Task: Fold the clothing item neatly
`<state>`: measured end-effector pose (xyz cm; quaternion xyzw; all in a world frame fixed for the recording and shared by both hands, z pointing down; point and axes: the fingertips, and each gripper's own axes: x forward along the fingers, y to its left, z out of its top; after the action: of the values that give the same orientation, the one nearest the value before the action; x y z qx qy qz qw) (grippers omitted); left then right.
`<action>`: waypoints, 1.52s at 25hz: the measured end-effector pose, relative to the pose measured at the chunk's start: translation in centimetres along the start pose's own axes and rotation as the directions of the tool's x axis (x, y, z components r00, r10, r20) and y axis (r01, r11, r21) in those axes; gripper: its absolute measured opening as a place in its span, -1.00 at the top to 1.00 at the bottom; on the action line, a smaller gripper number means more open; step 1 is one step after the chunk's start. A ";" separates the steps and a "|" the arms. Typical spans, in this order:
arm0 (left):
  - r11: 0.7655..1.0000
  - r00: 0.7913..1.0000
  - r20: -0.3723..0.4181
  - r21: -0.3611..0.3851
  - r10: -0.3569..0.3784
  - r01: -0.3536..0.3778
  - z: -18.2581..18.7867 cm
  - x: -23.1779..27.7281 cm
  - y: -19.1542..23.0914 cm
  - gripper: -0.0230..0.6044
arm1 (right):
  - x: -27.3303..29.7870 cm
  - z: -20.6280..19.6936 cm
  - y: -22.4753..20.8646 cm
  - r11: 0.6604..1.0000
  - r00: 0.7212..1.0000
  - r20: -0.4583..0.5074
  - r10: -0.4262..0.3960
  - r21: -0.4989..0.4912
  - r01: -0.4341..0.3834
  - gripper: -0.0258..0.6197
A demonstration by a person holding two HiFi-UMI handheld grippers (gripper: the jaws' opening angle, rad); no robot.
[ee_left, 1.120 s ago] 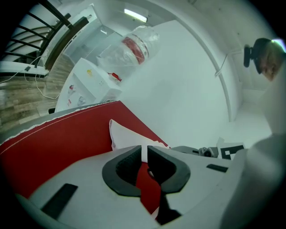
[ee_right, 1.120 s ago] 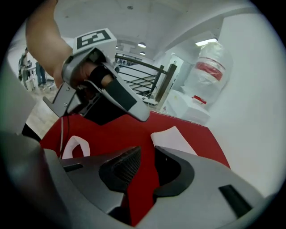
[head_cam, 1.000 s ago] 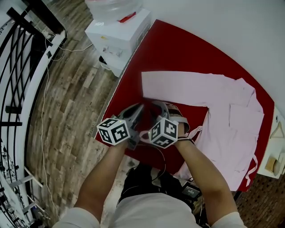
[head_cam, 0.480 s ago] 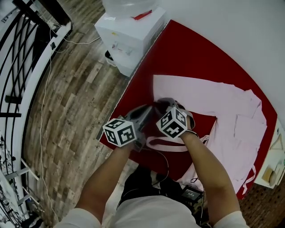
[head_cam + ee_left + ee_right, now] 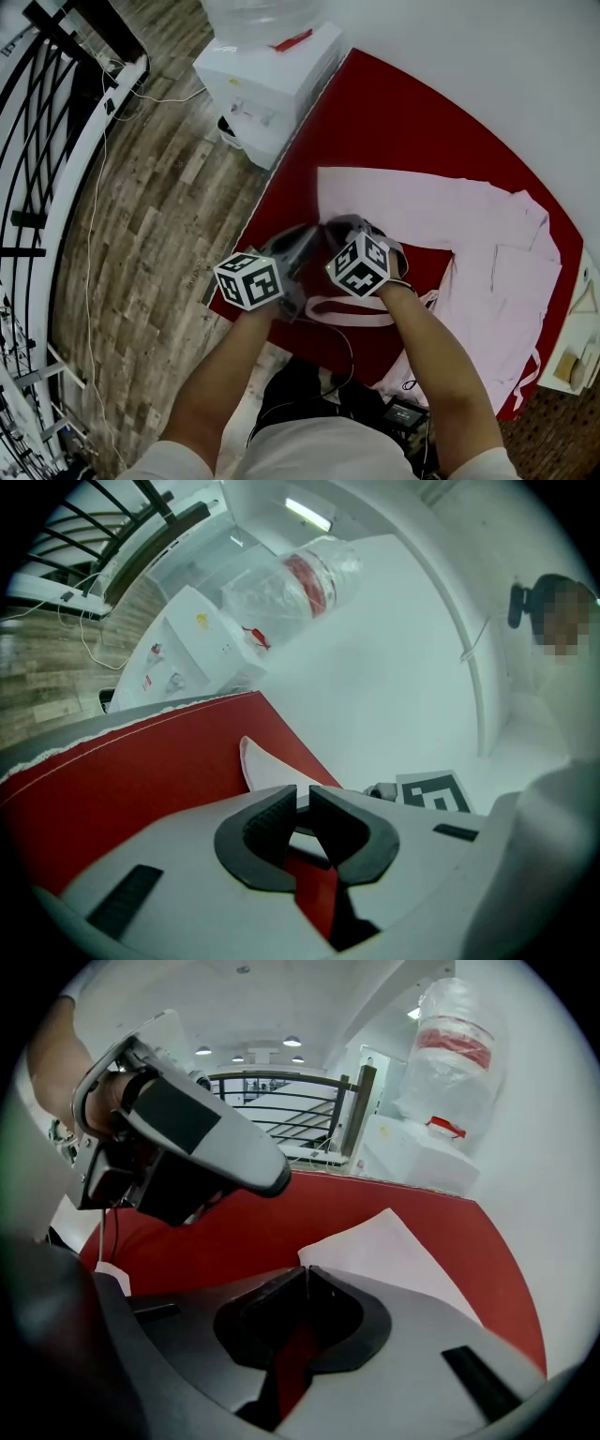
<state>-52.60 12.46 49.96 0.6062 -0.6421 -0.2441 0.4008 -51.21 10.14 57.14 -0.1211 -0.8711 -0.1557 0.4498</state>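
On the red tablecloth [image 5: 403, 112], the pink garment [image 5: 506, 272] lies spread toward 3 o'clock, with its sleeve [image 5: 384, 192] stretched flat toward 9 o'clock. The garment's lower part is cut off behind the right forearm [image 5: 441, 375] and the table's near edge. In the head view the marker cubes [image 5: 248, 279] and the gripper bodies cover both sets of jaw tips.

At 11 o'clock a white dispenser [image 5: 267, 75] carries small stickers that cannot be read. The red band on its bottle [image 5: 450, 1044] is also illegible. The cubes bear only black-and-white square patterns.

The left gripper [image 5: 302, 797] has its jaws a hair apart, with pale cloth from the sleeve's end nipped between the pads. The right gripper [image 5: 307, 1275] has just been closing its jaws, and they now meet on the cuff's near corner. The cuff's edge runs into the tips, but how deep the cloth sits there is hard to tell.
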 end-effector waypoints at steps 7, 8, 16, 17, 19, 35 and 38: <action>0.996 0.999 -0.024 -0.089 -0.022 0.020 0.2 0.7 0.3 0.74 | -3.6 2.2 -2.5 0.991 0.988 0.120 -0.100 0.103 0.088 0.86; 0.992 0.999 -0.026 -0.123 -0.027 0.024 0.3 0.9 0.6 0.62 | -4.2 2.6 -2.8 0.988 0.984 0.138 -0.109 0.122 0.092 0.86; 0.940 0.994 -0.043 -0.331 -0.101 0.082 1.8 4.0 1.5 0.30 | -7.1 3.5 -4.2 0.978 0.966 0.214 -0.146 0.180 0.108 0.86; 0.932 0.993 -0.048 -0.353 -0.107 0.083 2.0 4.5 1.7 0.27 | -7.3 3.5 -4.2 0.979 0.965 0.216 -0.146 0.174 0.109 0.86; 0.912 0.990 -0.073 -0.402 -0.121 0.082 2.1 5.6 2.1 0.21 | -7.4 3.5 -4.2 0.980 0.965 0.218 -0.147 0.167 0.111 0.86; 0.918 0.978 -0.197 -0.397 -0.074 -0.010 4.4 9.7 6.0 0.32 | -6.5 3.8 -1.6 0.998 0.971 0.231 -0.067 0.020 0.064 0.86; 0.935 0.968 -0.245 -0.351 -0.048 -0.042 3.7 9.8 6.3 0.87 | -6.4 3.3 -1.2 0.998 0.972 0.226 -0.068 0.019 0.065 0.86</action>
<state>-58.71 3.15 55.06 0.5511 -0.5313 -0.2780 0.5803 -50.45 9.85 49.88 -0.1060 -0.9211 -0.1509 0.3428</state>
